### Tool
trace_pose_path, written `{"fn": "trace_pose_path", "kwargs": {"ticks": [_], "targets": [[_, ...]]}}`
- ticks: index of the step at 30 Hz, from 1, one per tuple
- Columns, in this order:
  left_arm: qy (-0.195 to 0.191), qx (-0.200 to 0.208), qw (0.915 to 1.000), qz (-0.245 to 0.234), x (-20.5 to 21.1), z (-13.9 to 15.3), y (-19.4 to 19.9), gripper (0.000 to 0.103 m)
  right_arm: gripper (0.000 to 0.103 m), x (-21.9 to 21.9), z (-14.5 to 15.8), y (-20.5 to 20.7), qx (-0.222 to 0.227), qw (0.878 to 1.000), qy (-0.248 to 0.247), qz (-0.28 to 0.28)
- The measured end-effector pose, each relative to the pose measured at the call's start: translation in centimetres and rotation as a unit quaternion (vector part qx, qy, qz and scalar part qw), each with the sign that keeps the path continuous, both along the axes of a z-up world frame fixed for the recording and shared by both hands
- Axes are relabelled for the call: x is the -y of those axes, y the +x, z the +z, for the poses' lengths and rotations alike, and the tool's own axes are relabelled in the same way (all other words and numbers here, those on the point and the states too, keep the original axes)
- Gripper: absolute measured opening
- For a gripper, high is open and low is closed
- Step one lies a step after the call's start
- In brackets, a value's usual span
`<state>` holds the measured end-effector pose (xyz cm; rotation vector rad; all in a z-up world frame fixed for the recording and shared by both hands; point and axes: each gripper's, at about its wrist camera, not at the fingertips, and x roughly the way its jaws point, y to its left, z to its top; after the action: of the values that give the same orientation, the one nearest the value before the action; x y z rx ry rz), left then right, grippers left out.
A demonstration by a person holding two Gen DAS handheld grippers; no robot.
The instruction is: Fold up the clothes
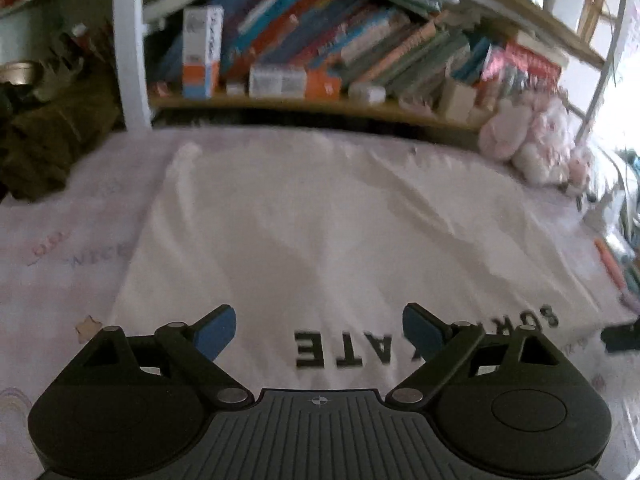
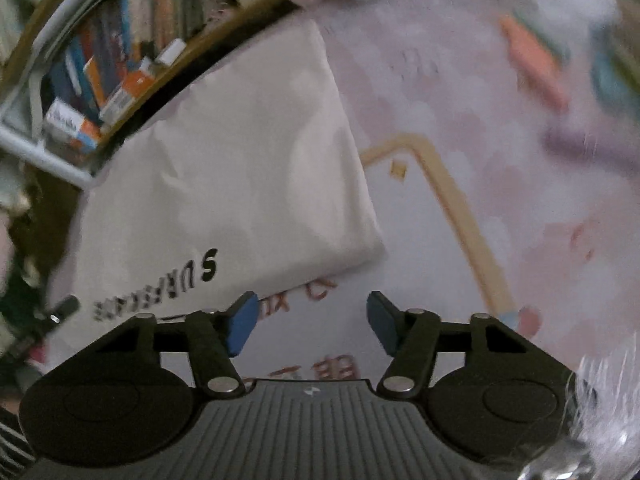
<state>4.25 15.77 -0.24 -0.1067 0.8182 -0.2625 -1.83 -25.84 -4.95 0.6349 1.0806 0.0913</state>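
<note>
Left claw [image 1: 319, 330] agape, empty, over white shirt [image 1: 320, 220]; right claw [image 2: 310, 322] likewise; bookshelf [image 1: 320, 106] holds books.

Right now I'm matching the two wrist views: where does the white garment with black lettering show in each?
Left wrist: white garment fills the centre, lettering at the near edge.
Right wrist: white garment lies left of centre, its near corner by the hand-held gripper.
Shared landmark: the bookshelf behind it.
</note>
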Motion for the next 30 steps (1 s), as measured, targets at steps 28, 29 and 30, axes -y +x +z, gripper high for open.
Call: {"fn": "trace_pose_path", "kwargs": {"ticks": [28,29,30], "targets": [[-0.112,-0.093,0.982,0.12,-3.3,-2.6,1.2,0.082,0.004,2.4,-0.5,1.4,0.033,0.997,0.034,-0.056],[-0.113,-0.094,0.9817,0.121,-3.5,-2.5,1.0,0.082,0.004,2.4,-0.6,1.3,0.032,0.997,0.035,-0.06],[-0.115,-0.094,0.9813,0.123,-3.7,-2.3,0.7,0.082,0.004,2.5,-0.7,1.2,0.031,0.997,0.037,-0.064]]}}
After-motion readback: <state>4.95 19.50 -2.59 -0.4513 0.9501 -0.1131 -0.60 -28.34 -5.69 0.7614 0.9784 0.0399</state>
